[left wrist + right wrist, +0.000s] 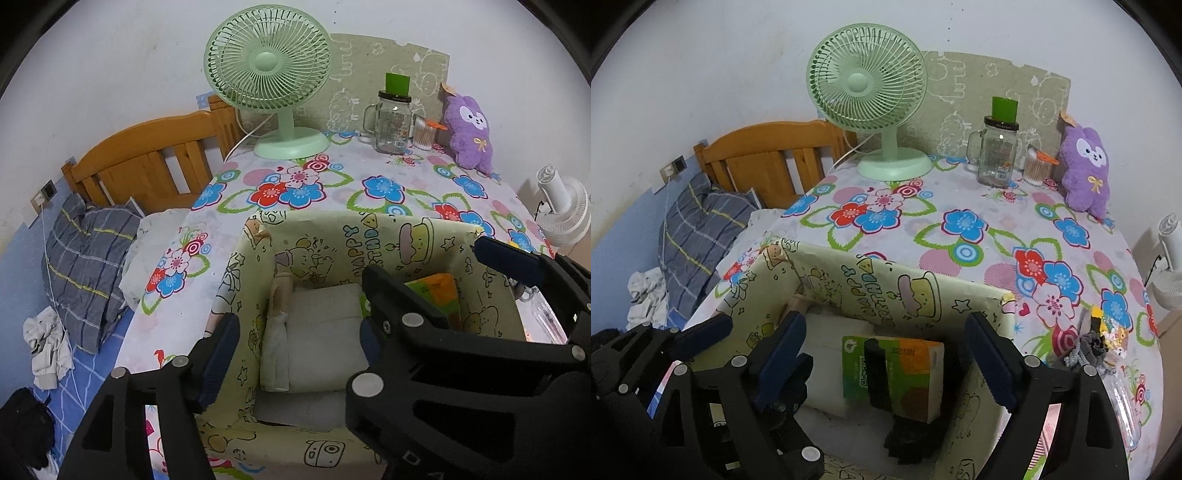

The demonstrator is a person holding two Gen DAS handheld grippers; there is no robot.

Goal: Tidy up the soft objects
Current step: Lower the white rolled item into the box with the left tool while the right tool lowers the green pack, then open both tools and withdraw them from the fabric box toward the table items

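A yellow cartoon-print box [391, 236] [886, 280] stands on the flowered table. Inside lie a white folded cloth [325, 325] [827, 354] and a green and orange tissue pack [439, 291] [916, 373]. My left gripper [295, 350] is open, its left finger outside the box wall and its right finger over the cloth. My right gripper [886, 365] is open and empty above the tissue pack; it also shows in the left wrist view [424, 266]. A purple plush rabbit [471, 133] [1087, 170] sits at the back right.
A green desk fan [269, 77] [868, 96], a glass mug jar [391, 125] [997, 155] and a cotton swab tub [1036, 168] stand at the back. A grey sock and small items [1086, 350] lie right of the box. A bed with a plaid pillow [85, 266] is left.
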